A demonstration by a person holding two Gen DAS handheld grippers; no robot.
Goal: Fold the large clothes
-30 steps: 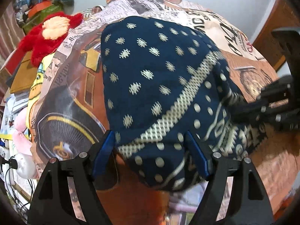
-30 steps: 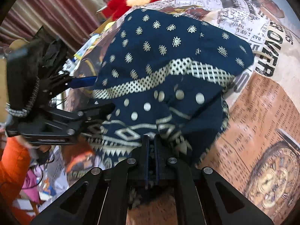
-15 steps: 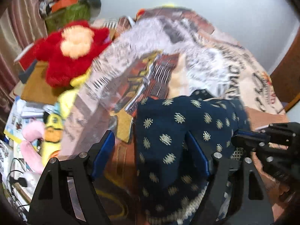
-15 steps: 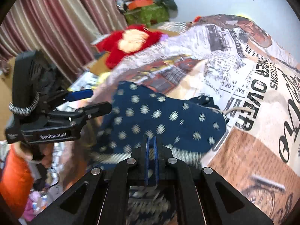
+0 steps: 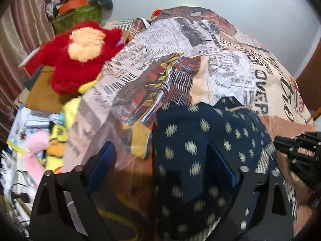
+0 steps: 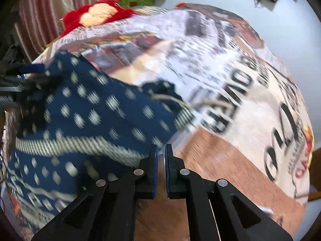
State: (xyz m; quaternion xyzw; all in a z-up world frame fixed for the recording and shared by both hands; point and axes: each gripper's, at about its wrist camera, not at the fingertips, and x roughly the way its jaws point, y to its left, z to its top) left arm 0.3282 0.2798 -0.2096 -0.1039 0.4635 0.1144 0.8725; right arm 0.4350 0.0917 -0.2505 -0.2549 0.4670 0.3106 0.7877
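The left gripper (image 5: 160, 160) is seen with its black, blue-padded jaws spread wide and opening further; the edge of the navy blue garment with cream dots and patterned bands (image 5: 210, 150) lies between them, but the pads are not pressed on it. The right gripper (image 6: 161, 160) is clenched, with only a thin slit left between its blue pads; whether any cloth is pinched there cannot be told, as the garment's hem is just beside the left finger. The garment is spread, folded over, on the newspaper-print bedspread in cream, brown and orange (image 5: 200, 46), towards the bed's near edge. A fluffy red plush toy with a pale face (image 5: 80, 54) is lying at the bed's far left edge.
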